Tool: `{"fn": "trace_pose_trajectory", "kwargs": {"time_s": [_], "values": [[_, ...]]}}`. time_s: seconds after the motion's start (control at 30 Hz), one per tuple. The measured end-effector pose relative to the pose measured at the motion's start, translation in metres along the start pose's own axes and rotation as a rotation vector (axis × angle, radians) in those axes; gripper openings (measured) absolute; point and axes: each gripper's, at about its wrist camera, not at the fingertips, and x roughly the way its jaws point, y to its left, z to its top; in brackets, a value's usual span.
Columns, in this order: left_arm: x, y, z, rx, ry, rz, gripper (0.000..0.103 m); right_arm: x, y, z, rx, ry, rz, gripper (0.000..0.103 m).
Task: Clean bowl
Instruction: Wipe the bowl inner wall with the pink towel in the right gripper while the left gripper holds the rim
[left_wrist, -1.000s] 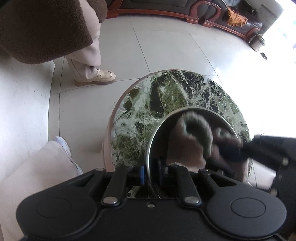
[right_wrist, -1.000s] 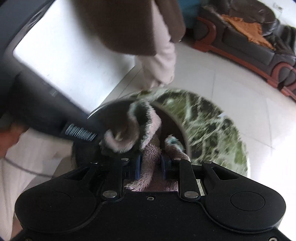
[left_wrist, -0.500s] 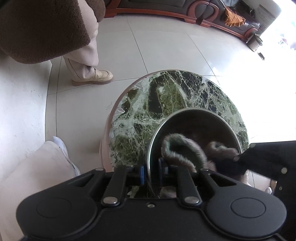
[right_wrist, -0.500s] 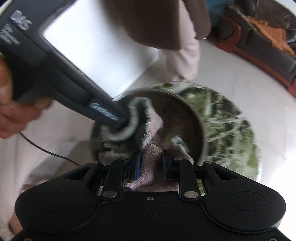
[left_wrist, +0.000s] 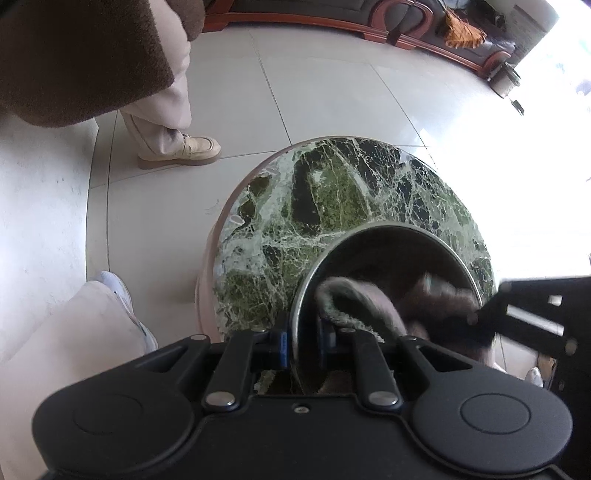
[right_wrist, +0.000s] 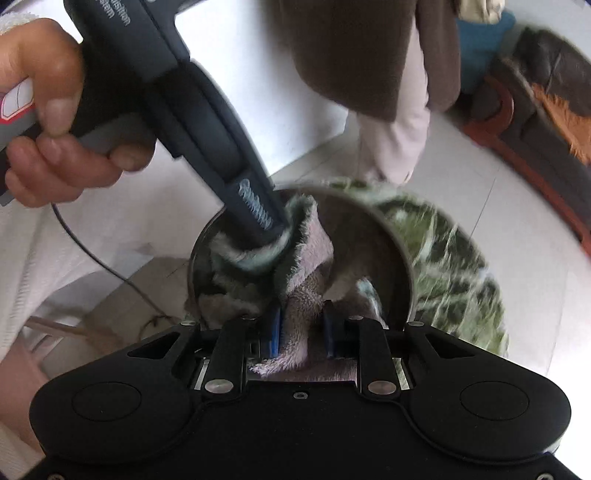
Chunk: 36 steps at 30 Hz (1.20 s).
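Fingers first: I find my left gripper clenched on the near rim of the round stainless-steel bowl, one finger outside the wall and one inside. My right gripper is clenched on a bunched pinkish-grey terry cloth, which fills the gap between its blue-padded fingers.

I note that the bowl stands on the near right part of a round green-veined marble table, tilted toward the camera. The cloth lies inside it, heaped against the near wall. In the right wrist view, the hand on the left gripper's handle shows at far left, and a second person's brown coat and beige shoe stand far left of the table.

My judgement of the step: wiping the interior. To do it well, I should keep the rim grip firm so that the bowl does not spin, press the cloth flat against the wall, and sweep right round, base included.

Against the picture a second earlier: the cloth has shifted from the bowl's far right interior to its near side, and the right wrist view has rolled. The bowl has stayed in place.
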Motion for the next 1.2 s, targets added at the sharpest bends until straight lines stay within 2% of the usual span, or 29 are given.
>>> {"fn": "trace_pose_trajectory", "kwargs": {"time_s": [0.1,0.17,0.27,0.33,0.43,0.6,0.77,0.87,0.93,1.03,1.2], "values": [[0.0,-0.001,-0.001,0.008,0.005,0.001,0.014,0.0,-0.005,0.003,-0.079,-0.011,-0.069,0.022],[-0.001,-0.001,-0.002,0.009,0.001,0.0,0.014,0.001,-0.007,0.001,-0.103,-0.006,-0.079,0.022],[0.0,-0.001,-0.002,-0.001,0.0,-0.003,0.014,0.0,-0.003,-0.009,-0.096,0.027,-0.047,0.022],[0.0,0.0,-0.001,-0.007,0.002,-0.007,0.014,-0.001,0.001,-0.012,-0.031,0.037,0.022,0.022],[0.0,-0.001,-0.001,0.006,0.004,0.0,0.014,0.0,0.005,-0.006,-0.047,0.005,0.026,0.022],[0.0,-0.001,-0.002,0.012,0.007,0.001,0.016,0.005,-0.004,0.001,-0.094,0.003,-0.066,0.022],[0.0,-0.001,-0.002,-0.001,0.004,-0.004,0.016,0.007,-0.007,-0.01,0.017,0.048,0.022,0.022],[0.0,-0.002,-0.002,0.006,0.002,-0.003,0.016,0.009,-0.004,-0.007,0.055,0.047,0.076,0.022],[0.0,-0.002,-0.002,0.011,0.001,0.0,0.016,0.011,-0.004,-0.003,0.048,0.031,0.061,0.022],[0.0,-0.002,-0.003,0.007,0.003,-0.007,0.017,0.018,-0.015,0.002,0.069,0.017,-0.018,0.022],[-0.001,-0.002,-0.005,0.003,-0.004,-0.007,0.017,0.016,-0.014,-0.007,0.117,0.041,-0.021,0.022]]}}
